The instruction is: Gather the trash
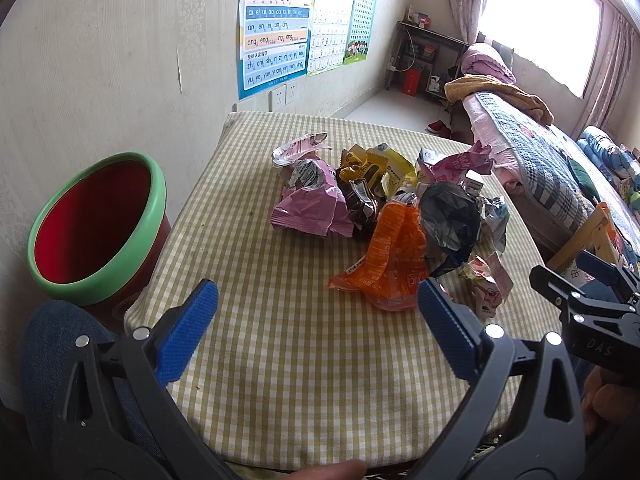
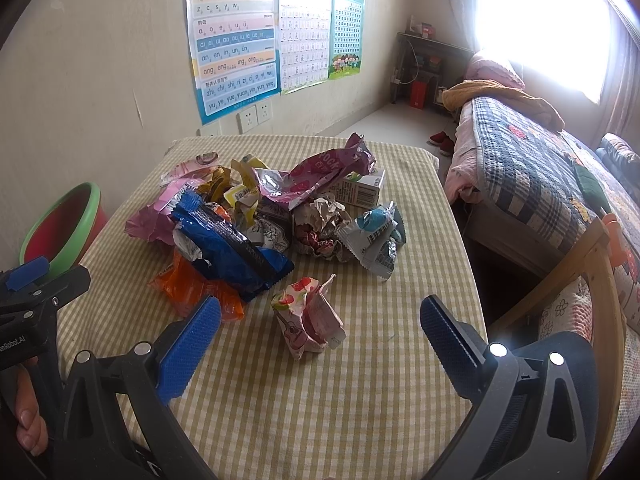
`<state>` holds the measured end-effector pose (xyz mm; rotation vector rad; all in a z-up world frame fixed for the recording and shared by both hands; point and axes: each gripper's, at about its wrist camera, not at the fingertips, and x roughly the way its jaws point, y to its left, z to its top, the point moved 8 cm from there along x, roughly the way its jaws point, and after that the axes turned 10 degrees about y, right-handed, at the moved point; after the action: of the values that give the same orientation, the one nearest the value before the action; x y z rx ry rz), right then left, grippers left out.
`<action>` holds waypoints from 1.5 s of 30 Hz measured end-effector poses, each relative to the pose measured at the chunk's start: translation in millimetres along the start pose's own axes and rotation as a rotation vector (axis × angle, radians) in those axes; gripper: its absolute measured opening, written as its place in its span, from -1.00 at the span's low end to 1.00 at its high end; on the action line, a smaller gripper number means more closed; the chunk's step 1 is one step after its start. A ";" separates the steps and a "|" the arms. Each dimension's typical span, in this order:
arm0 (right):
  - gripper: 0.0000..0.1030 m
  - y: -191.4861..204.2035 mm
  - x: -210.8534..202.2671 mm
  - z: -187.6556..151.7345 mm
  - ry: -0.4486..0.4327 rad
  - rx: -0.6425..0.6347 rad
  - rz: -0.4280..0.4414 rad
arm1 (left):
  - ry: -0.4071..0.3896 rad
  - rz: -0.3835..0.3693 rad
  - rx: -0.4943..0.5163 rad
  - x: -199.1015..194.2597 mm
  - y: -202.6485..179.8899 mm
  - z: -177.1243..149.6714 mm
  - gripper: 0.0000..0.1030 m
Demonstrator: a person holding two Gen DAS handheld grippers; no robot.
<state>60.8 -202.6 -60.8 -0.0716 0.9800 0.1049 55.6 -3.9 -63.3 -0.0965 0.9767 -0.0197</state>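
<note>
A heap of crumpled snack wrappers (image 1: 384, 208) lies on a table with a yellow-checked cloth (image 1: 304, 352). It holds an orange wrapper (image 1: 390, 264), a pink bag (image 1: 312, 204) and a blue bag (image 2: 232, 244). A small strawberry-print carton (image 2: 308, 316) lies apart at the heap's near side. A red bin with a green rim (image 1: 96, 224) stands at the table's left edge. My left gripper (image 1: 318, 324) is open and empty, just short of the orange wrapper. My right gripper (image 2: 320, 340) is open and empty, with the carton between its fingers' line.
A bed with a patchwork quilt (image 2: 532, 184) stands to the right of the table, with a wooden frame (image 2: 600, 260) near it. Posters (image 2: 236, 48) hang on the wall behind the table. A shelf (image 1: 424, 60) stands at the far wall.
</note>
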 end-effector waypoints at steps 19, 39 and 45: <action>0.87 -1.5 12.0 -0.3 0.047 0.013 0.022 | 0.026 -0.037 0.016 7.4 -8.6 -2.2 0.90; 0.86 -6.2 68.1 1.4 0.227 0.042 0.069 | 0.253 -0.131 0.065 77.3 -25.6 14.3 0.89; 0.87 -8.8 84.7 -0.3 0.268 0.054 0.087 | 0.300 -0.166 0.087 97.6 -28.7 16.4 0.85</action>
<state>108.4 -206.6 -131.2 0.0073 1.2536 0.1507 124.5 -37.2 -132.3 -0.0957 1.2636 -0.2346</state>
